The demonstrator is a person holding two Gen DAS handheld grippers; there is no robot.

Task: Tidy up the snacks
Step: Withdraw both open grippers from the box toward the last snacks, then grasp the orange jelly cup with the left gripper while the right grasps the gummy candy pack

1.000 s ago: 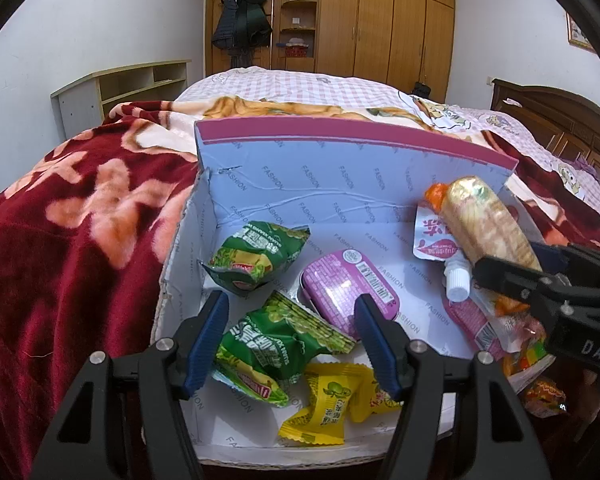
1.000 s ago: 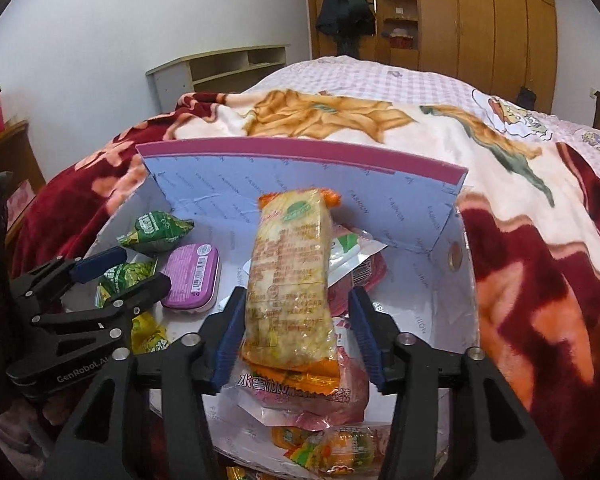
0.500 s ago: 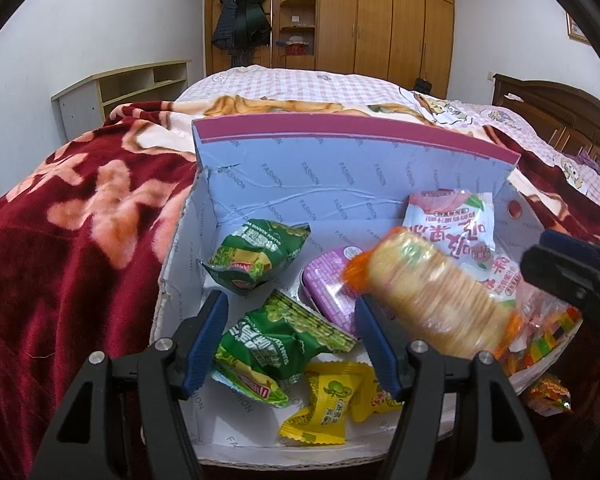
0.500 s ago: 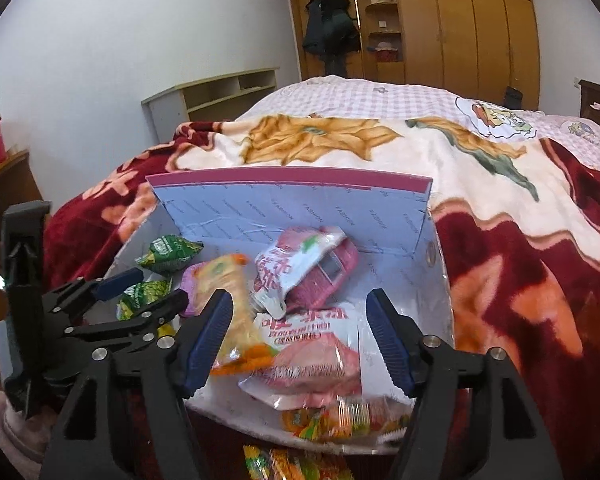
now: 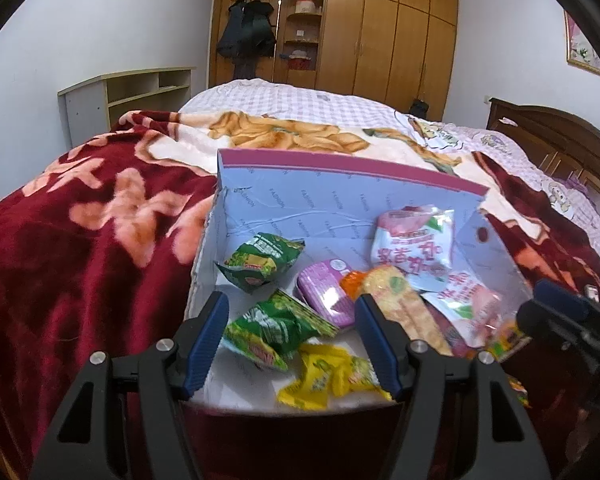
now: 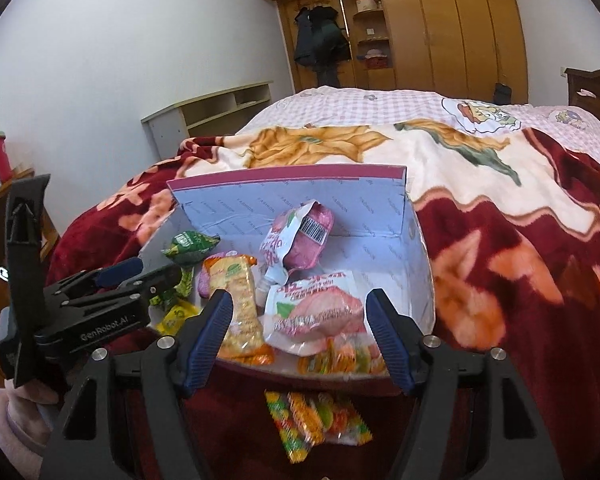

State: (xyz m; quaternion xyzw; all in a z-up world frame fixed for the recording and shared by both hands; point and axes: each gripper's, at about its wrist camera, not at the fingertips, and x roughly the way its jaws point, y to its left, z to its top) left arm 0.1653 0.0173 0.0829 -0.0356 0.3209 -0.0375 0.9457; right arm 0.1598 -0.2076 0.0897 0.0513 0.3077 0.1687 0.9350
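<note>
A pale blue cardboard box (image 5: 300,208) (image 6: 352,200) with a magenta rim lies on the bed and holds snacks. The yellow cracker pack (image 6: 240,312) (image 5: 408,308) lies inside it, next to a purple tin (image 5: 328,292), two green packets (image 5: 264,260), yellow candies (image 5: 332,372) and pink-white packs (image 6: 316,308). My left gripper (image 5: 292,344) is open and empty at the box's near edge; it also shows in the right wrist view (image 6: 136,276). My right gripper (image 6: 300,336) is open and empty just before the box.
A colourful candy bag (image 6: 316,420) lies outside the box on the red floral blanket (image 5: 80,248). Another bag (image 6: 340,356) rests on the box's front edge. A low shelf unit (image 5: 128,96) and wooden wardrobes (image 5: 380,32) stand behind the bed.
My right gripper opened, let the yellow cracker pack drop into the box, and drew back towards me. My left gripper also pulled back a little and stayed open.
</note>
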